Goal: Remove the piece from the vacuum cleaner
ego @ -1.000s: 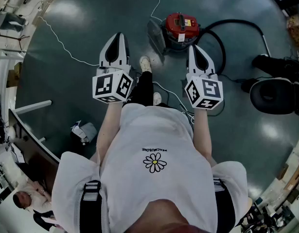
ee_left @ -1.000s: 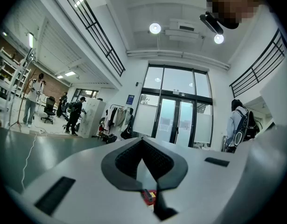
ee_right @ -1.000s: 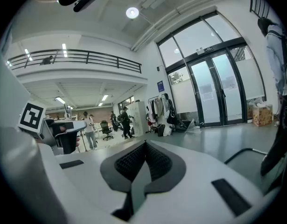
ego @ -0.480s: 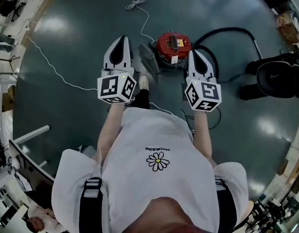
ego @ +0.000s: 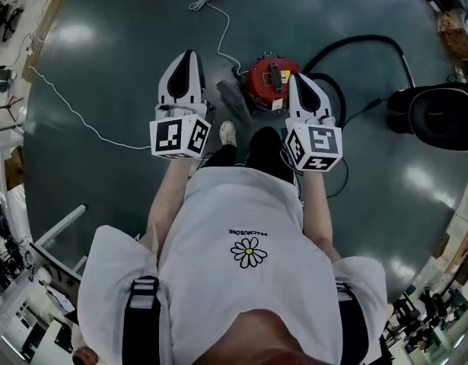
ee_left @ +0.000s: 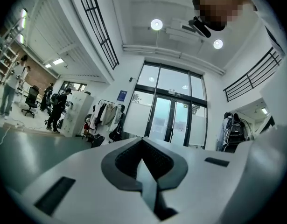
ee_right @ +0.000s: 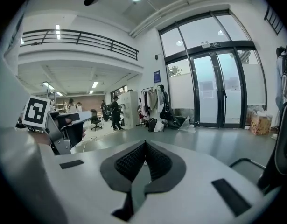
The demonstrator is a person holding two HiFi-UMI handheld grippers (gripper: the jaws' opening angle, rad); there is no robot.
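Observation:
The red vacuum cleaner (ego: 271, 78) stands on the dark floor just ahead of the person's feet. A grey floor nozzle (ego: 232, 96) lies at its left side, and a black hose (ego: 370, 42) loops off to its right. My left gripper (ego: 189, 55) is held up left of the vacuum, shut and holding nothing. My right gripper (ego: 293, 77) hovers over the vacuum's right edge, also shut with nothing in it. Both gripper views look level across the hall. The left gripper (ee_left: 143, 143) and the right gripper (ee_right: 144, 143) each show their pads pressed together. The vacuum is not in those views.
A thin white cable (ego: 218, 21) trails across the floor from the vacuum to the far left. A black office chair (ego: 439, 116) stands at the right. Glass doors (ee_left: 173, 113) and people (ee_right: 115, 111) near desks show far off in the hall.
The person has stepped toward the vacuum, which now lies closer, between the two grippers. Both grippers stay shut and held out in front.

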